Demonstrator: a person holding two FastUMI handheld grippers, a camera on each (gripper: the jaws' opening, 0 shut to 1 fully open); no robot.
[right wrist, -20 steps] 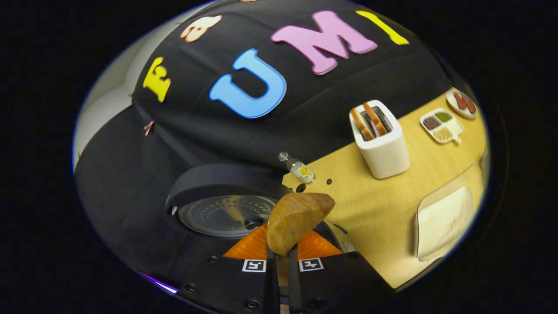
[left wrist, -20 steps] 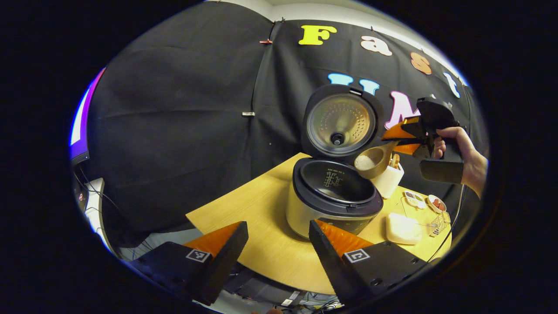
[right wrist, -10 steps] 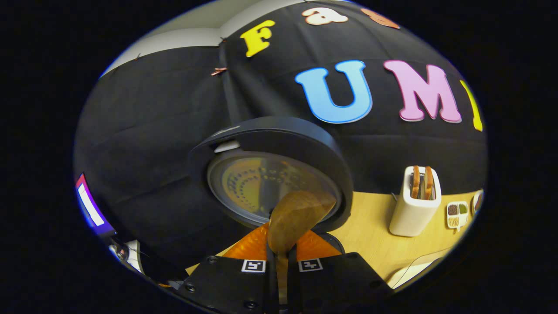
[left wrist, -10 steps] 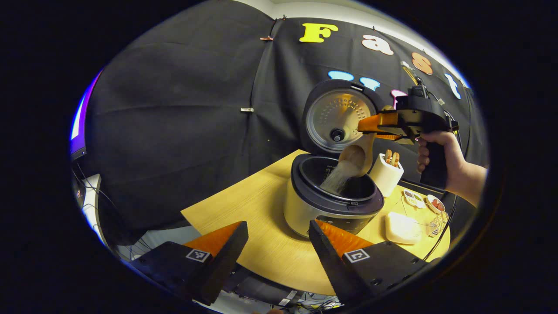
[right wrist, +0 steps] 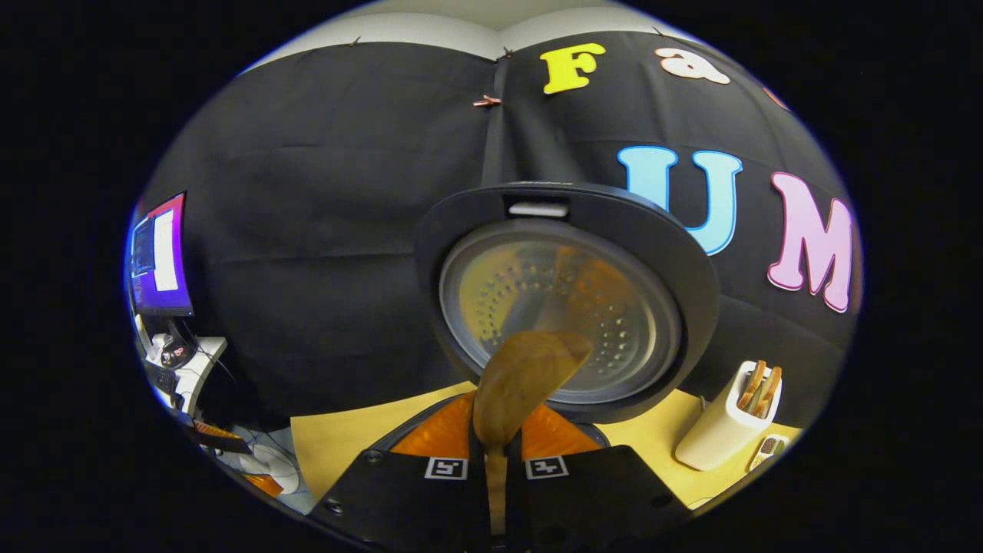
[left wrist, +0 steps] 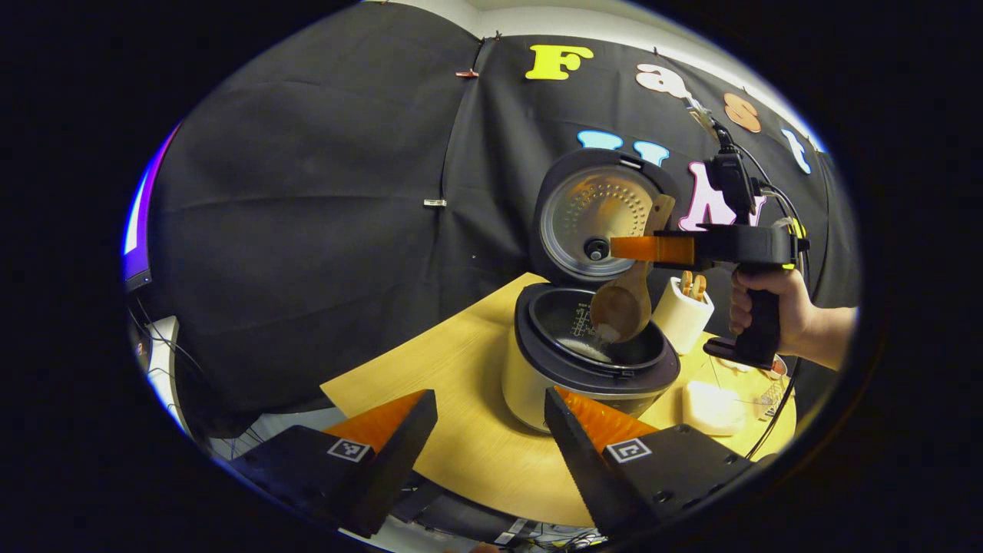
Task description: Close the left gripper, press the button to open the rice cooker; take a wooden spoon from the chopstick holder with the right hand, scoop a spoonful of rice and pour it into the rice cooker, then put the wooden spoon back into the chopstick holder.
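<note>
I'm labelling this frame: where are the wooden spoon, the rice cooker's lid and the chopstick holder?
wooden spoon [left wrist: 620, 307]: left gripper view, on its bowl, tipped over the pot.
rice cooker's lid [right wrist: 561, 307]: right gripper view, on its metal inner plate.
chopstick holder [right wrist: 722, 422]: right gripper view, on its white side wall.

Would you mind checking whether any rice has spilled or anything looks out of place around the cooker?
Nothing stands out. The wooden spoon, held in the right gripper, is tipped over the open rice cooker, and rice lies inside the pot. No grains are visible on the table. The chopstick holder stands upright.
</note>
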